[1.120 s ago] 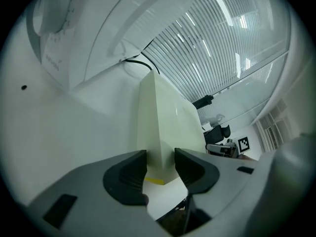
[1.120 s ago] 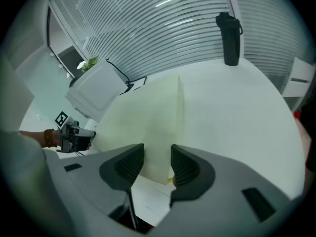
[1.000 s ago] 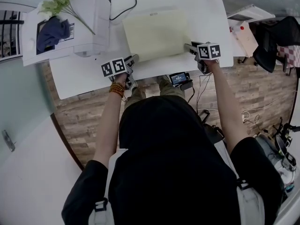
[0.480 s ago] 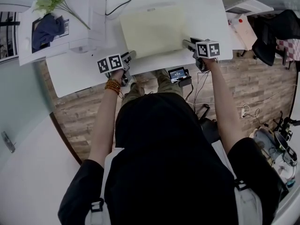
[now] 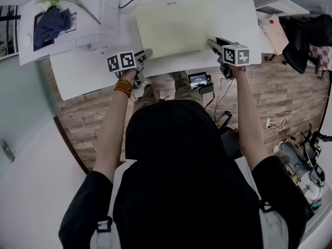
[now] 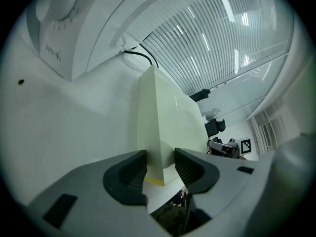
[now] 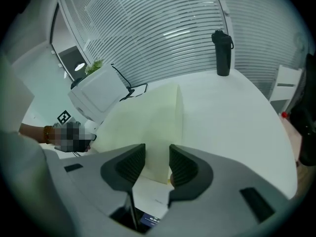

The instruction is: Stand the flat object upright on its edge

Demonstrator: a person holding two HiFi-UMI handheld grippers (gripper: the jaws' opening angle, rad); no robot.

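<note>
Flat board [image 5: 174, 27], pale yellow-green, is lying face down on the white table [image 5: 236, 19] in the upper middle of the head view. Its near edge is sitting right at the table's front edge.

Left gripper [image 6: 161, 164] is clamping the board's near corner at the left of the frame, and the slab is filling the gap between its pads. Right gripper [image 7: 157, 163] is taking the near corner at the right. Its jaws have just been closing, and the pads appear to be meeting both faces of the board.

Handling, as judged: the board is looking thick for its span, with matte faces and square-cut edges, so probably foam or similar. I am expecting it to be light, fairly stiff and not slippery. The corners are likely dentable, so squeezing hard is not advisable.

The paired grip on the two near corners is looking right, letting the board pivot on its far edge. Being broad and light, it is likely to topple once upright.
</note>
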